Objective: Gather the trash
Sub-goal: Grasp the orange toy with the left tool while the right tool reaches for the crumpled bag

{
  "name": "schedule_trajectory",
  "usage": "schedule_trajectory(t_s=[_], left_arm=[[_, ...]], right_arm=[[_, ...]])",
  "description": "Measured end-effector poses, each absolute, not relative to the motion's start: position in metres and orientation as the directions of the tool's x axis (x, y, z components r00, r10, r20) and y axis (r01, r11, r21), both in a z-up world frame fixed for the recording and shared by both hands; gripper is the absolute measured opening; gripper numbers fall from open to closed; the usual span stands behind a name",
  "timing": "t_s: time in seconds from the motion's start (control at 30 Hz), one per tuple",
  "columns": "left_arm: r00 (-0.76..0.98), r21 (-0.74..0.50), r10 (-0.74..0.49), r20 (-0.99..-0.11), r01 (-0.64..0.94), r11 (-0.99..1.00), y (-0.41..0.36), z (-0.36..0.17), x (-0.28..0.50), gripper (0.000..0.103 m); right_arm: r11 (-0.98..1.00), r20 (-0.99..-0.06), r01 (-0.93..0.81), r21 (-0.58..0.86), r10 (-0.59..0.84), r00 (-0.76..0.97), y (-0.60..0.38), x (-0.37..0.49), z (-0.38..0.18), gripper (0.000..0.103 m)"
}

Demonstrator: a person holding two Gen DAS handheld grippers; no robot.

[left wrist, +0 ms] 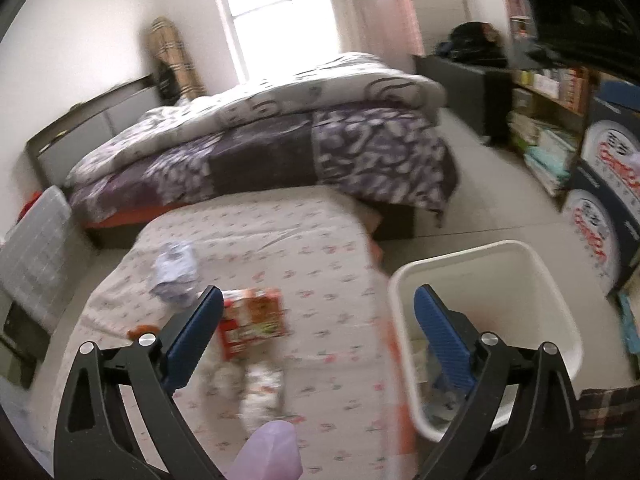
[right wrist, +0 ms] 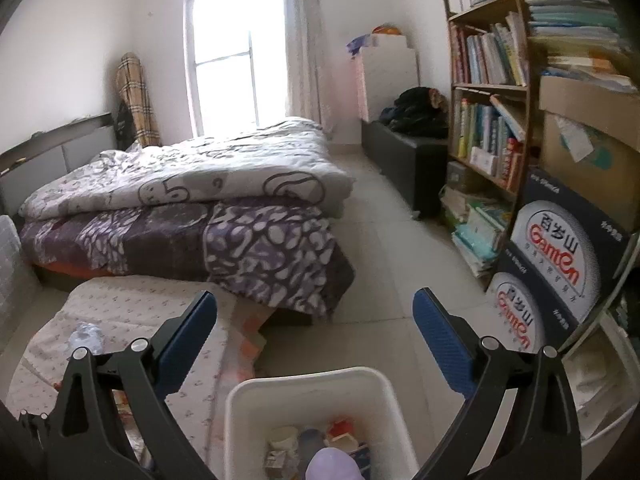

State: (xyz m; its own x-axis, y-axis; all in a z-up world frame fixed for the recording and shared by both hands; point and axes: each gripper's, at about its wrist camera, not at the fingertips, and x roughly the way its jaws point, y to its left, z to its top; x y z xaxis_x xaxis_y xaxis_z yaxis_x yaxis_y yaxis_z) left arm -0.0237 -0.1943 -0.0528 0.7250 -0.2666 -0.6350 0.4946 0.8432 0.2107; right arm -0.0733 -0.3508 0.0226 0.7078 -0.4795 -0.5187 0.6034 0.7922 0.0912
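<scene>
Above the white bin, right gripper agape, empty.

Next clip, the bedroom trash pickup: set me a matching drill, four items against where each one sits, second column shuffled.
Items:
1. red snack box
2. white bin
3. crumpled wrapper
4. bookshelf

Places:
A. against the right-hand wall
B. on the floor beside the flowered mattress
C. on the flowered mattress, just ahead of the left tongs
D. on the mattress, further back and left of the box

Pairs: 1-C, 2-B, 3-D, 4-A
</scene>
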Motion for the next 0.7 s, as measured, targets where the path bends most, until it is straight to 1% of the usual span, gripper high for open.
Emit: schedule_trajectory(t_s=[0.17, 0.3, 0.43, 0.47, 0.53, 0.57, 0.63, 0.7], left_arm=[[0.737, 0.202, -0.191, -0.648, 0.409, 0.89, -0.154, -0.052, 0.007, 0.093], [0.724, 0.2, -0.108, -0.681, 0.326, 0.924, -0.12, -0.056, 0.037, 0.094], [0.667, 0.132, -0.055, -0.743, 0.226, 0.965, -0.081, -0.063, 0.077, 0.093], [0.637, 0.096, -0.039, -0.77, 0.176, 0.98, -0.067, -0.068, 0.094, 0.093], [0.596, 0.041, -0.04, -0.802, 0.122, 0.992, -0.049, -0.075, 0.113, 0.093], [0.553, 0.006, -0.039, -0.832, 0.08, 0.997, -0.036, -0.084, 0.131, 0.093], [0.512, -0.018, -0.023, -0.859, 0.015, 1.0, -0.021, -0.095, 0.148, 0.093], [0.452, -0.086, -0.044, -0.891, -0.074, 0.994, 0.001, -0.114, 0.167, 0.093]], right_arm=[[0.819, -0.543, 0.566, 0.096, -0.434, 0.719, -0.328, -0.051, 0.018, 0.096], [0.848, -0.566, 0.522, 0.089, -0.388, 0.727, -0.301, -0.029, 0.009, 0.096], [0.872, -0.597, 0.484, 0.078, -0.348, 0.723, -0.279, -0.007, -0.001, 0.096], [0.878, -0.607, 0.473, 0.073, -0.337, 0.72, -0.273, -0.001, -0.004, 0.096], [0.891, -0.627, 0.451, 0.057, -0.319, 0.71, -0.262, 0.01, -0.011, 0.096], [0.895, -0.635, 0.443, 0.052, -0.313, 0.706, -0.258, 0.014, -0.013, 0.096], [0.904, -0.658, 0.425, 0.042, -0.295, 0.693, -0.249, 0.026, -0.021, 0.096], [0.91, -0.679, 0.412, 0.039, -0.278, 0.679, -0.243, 0.035, -0.028, 0.096]])
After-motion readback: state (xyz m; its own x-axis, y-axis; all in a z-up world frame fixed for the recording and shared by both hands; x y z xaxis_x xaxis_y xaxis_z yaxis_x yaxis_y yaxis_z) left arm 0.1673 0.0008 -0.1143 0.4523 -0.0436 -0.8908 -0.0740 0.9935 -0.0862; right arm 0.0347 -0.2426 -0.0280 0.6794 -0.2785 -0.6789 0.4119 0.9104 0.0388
